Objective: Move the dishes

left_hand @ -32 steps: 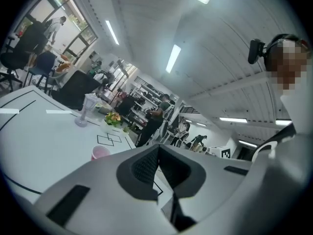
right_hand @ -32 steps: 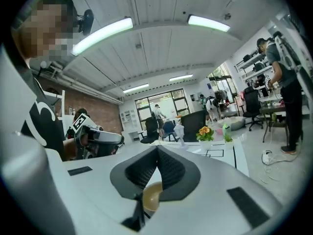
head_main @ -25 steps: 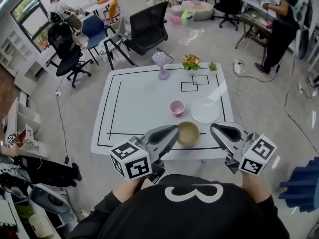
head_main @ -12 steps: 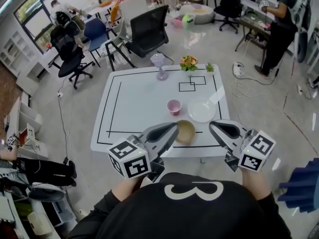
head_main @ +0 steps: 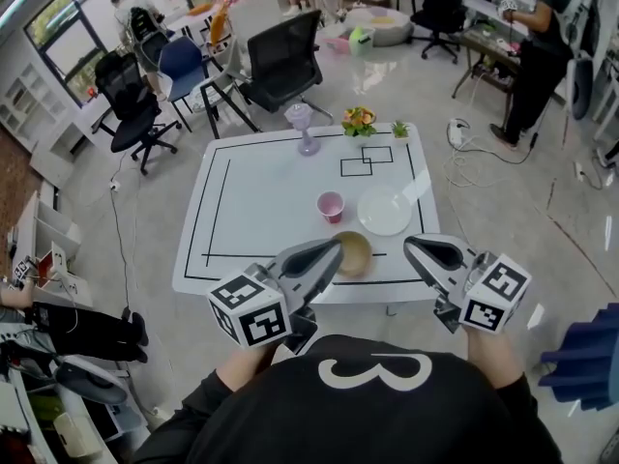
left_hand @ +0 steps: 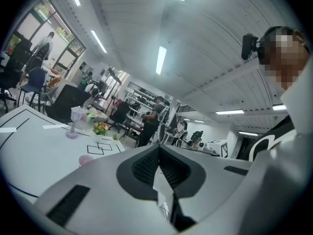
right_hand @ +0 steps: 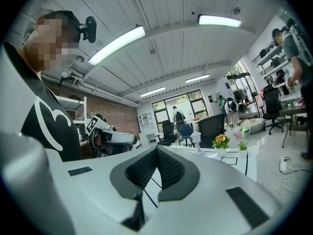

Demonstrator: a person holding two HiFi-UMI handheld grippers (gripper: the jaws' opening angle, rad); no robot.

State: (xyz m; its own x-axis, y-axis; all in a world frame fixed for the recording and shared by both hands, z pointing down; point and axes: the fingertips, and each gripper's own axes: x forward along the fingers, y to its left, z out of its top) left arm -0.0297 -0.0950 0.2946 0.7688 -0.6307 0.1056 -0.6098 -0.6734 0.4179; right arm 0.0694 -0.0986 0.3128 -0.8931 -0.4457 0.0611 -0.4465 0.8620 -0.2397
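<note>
Left claw point(head_main: 332, 251) and right claw point(head_main: 412, 246) are both pressed together, empty, bowl point(head_main: 355, 252) between them, cup point(head_main: 331, 204) and plate point(head_main: 384, 211) beyond.

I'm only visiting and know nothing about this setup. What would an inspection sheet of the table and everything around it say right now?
Surface: white table marked with black taped lines.
Job's things: pink cup, white plate and tan bowl, grouped toward the near right.
Clutter: purple goblet, flowers and small green plant along the far edge.
Grippers: left gripper and right gripper both shut and empty, held either side of the bowl.
Cables: power strip with loose cord on the floor, right of the table.
Surroundings: black office chair behind the table; standing person at a bench, far right.
</note>
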